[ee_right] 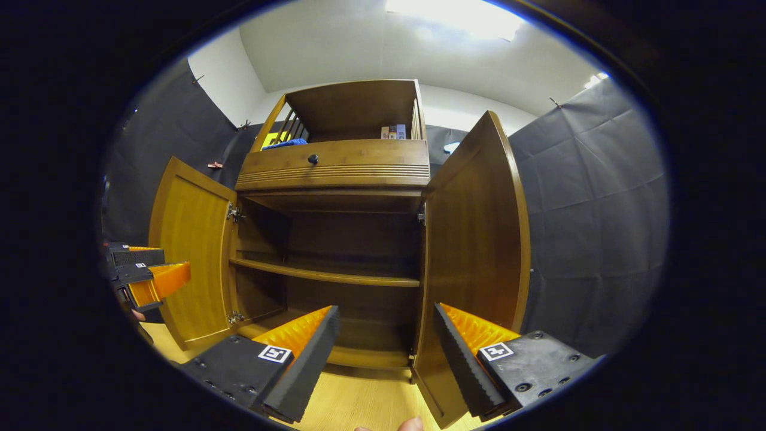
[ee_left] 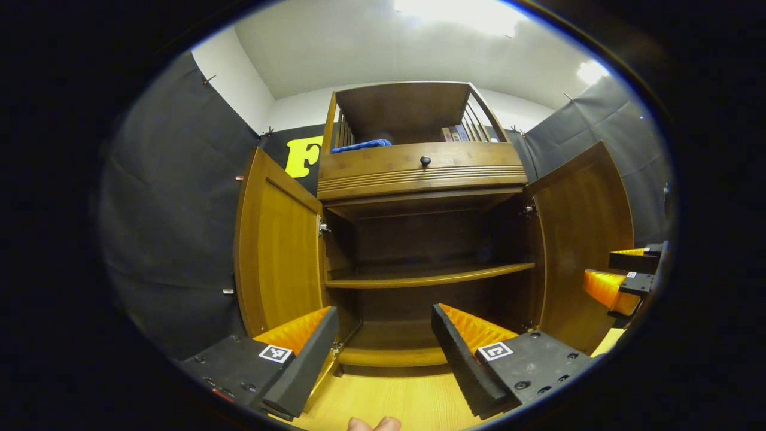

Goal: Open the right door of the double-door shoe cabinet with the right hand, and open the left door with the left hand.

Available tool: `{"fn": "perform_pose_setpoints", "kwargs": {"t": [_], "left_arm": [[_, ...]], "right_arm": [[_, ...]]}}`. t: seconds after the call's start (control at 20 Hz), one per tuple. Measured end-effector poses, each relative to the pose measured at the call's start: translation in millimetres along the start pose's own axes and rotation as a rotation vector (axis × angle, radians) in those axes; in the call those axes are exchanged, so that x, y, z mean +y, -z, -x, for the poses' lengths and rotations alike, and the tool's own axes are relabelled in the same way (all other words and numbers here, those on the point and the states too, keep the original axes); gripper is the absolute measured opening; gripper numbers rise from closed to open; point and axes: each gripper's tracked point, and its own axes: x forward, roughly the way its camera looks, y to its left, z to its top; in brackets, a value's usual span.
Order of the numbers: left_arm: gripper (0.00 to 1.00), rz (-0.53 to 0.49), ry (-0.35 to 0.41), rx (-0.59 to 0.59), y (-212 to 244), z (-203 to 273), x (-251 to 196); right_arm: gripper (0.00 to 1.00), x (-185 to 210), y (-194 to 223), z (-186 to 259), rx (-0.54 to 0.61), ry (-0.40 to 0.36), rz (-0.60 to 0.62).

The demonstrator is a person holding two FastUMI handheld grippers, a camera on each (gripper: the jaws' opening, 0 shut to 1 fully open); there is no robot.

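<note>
Left gripper view looks straight into the shoe cabinet (ee_left: 419, 239), which stands on the pale wood floor (ee_left: 395, 401) with both doors swung wide. Its left door (ee_left: 278, 251) hangs open at the left and its right door (ee_left: 583, 239) at the right, baring a single inner shelf (ee_left: 428, 275) between them. Above the doors sits a drawer with a dark knob (ee_left: 425, 160), and something blue (ee_left: 362, 145), perhaps cloth, lies on the railed top. The left gripper (ee_left: 383, 344) hovers near the cabinet's foot, its fingers spread and holding nothing. At the far right edge the right gripper (ee_left: 619, 281) shows beside the right door, apart from it.

In the right gripper view, the right gripper (ee_right: 386, 344) has its fingers spread too, empty, with the right door's edge (ee_right: 473, 251) just beyond them. The left gripper (ee_right: 146, 275) sits in front of the left door (ee_right: 191, 251).
</note>
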Motion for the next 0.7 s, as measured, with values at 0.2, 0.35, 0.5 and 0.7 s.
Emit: {"fn": "perform_pose_setpoints", "kwargs": {"t": [0.2,0.35,0.5,0.7], "left_arm": [[0.97,0.002,0.007,0.003,0.1,-0.5,-2.9],[0.99,-0.004,0.006,0.005,1.1,-1.2,-3.3],[0.99,-0.007,0.007,0.01,3.5,-1.8,-3.3],[0.97,-0.007,0.009,0.006,2.6,-1.8,-4.6]], "right_arm": [[0.98,1.6,-1.0,0.5,0.0,-0.009,-0.005],[0.98,1.6,-1.1,0.2,0.004,-0.011,0.003],[0.98,1.7,-1.1,0.0,0.006,-0.01,0.004],[0.98,3.0,-1.8,1.6,0.003,-0.01,0.005]]}}
